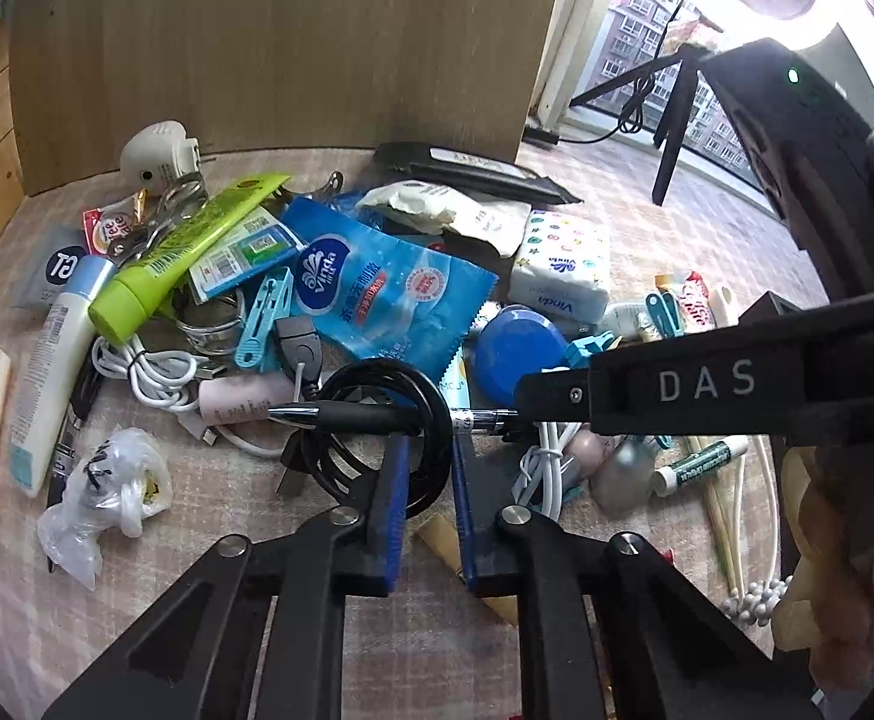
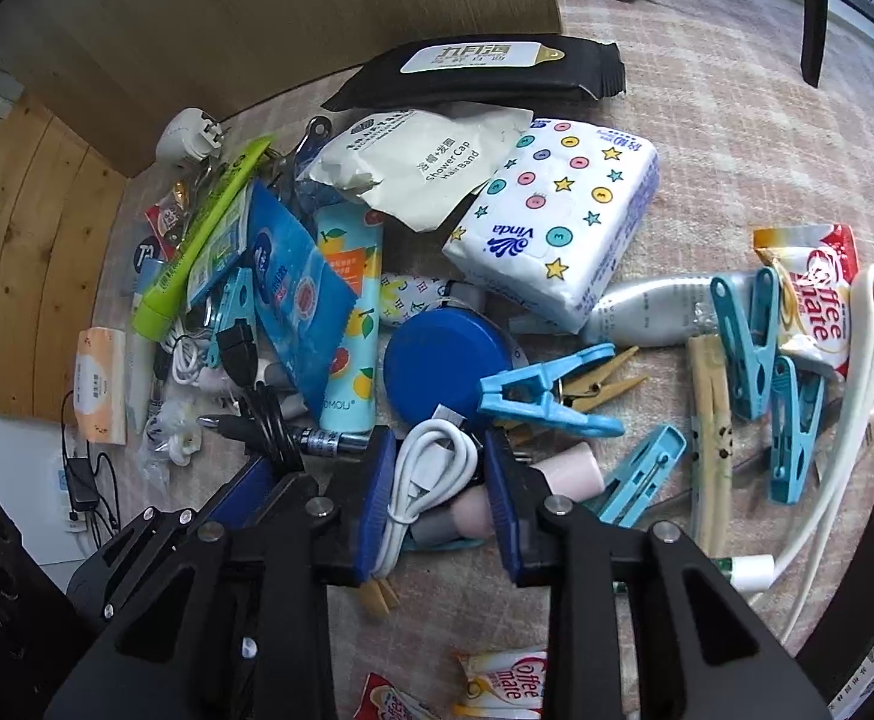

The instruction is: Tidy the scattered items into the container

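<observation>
Black grippers (image 1: 428, 438) (image 2: 440, 450) steeply downward over clutter.

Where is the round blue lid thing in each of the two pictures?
Left wrist view: the round blue lid lies right of centre, just above the pen and below the Vinda tissue pack.
Right wrist view: it sits in the middle, just above the right hand-held gripper, left of a blue clothes peg.
Shared landmark: the Vinda tissue pack with coloured stars and dots, up and to the right of the lid in both views.
</observation>
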Available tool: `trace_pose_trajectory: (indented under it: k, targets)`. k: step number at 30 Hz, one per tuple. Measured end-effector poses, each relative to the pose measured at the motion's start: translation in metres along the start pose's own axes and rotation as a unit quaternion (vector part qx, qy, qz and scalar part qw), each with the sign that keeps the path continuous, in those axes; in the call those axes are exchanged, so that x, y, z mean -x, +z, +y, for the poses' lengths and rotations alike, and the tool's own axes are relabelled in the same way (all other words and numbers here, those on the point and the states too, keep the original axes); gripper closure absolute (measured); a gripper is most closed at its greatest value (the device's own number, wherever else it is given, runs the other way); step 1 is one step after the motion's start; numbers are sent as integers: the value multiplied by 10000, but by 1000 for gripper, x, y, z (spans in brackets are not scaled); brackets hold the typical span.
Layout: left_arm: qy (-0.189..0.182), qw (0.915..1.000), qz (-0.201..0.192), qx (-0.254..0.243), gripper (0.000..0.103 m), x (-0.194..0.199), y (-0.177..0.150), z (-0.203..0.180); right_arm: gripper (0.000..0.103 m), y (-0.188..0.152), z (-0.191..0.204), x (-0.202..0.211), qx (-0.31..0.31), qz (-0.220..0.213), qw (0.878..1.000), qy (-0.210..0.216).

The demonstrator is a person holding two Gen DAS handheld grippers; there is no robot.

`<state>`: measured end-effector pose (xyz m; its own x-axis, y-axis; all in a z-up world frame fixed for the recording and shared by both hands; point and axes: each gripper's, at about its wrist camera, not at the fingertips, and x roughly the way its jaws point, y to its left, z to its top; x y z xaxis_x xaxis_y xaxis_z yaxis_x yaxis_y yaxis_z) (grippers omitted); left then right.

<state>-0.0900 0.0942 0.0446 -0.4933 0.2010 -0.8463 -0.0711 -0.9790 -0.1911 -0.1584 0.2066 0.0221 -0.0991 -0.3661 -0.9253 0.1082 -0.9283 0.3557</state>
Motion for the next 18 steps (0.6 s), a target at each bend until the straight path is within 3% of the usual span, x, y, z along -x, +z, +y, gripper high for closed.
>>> trace_pose_trajectory:
  k: [6, 18]
  targets:
    - [-330, 9987, -147, 366, 92, 19, -1, 19, 75, -10, 0, 11, -27, -121, 9997, 207]
    - [-300, 9957, -467, 745, 94, 56, -4, 48, 76, -25, 13, 32, 200, -368, 9983, 410]
